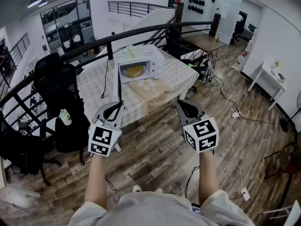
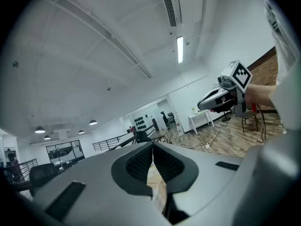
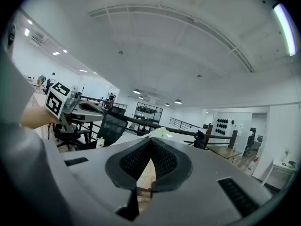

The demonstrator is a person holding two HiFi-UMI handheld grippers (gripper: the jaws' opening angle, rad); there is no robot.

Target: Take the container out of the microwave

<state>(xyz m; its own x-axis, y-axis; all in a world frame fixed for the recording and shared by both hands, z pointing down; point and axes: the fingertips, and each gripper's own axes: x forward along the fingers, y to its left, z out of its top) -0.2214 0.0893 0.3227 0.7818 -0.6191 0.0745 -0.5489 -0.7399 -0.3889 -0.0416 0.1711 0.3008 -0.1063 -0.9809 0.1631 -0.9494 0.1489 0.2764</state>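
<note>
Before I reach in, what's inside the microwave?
A yellowish container sits in the microwave; whatever lies behind it is hidden, and its contents are too small to tell.

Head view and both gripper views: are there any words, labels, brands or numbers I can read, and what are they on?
No text can be read in any view.
Microwave: any print on its front is too small to read.
Left gripper and right gripper: black-and-white square patterns only, no letters or digits.
</note>
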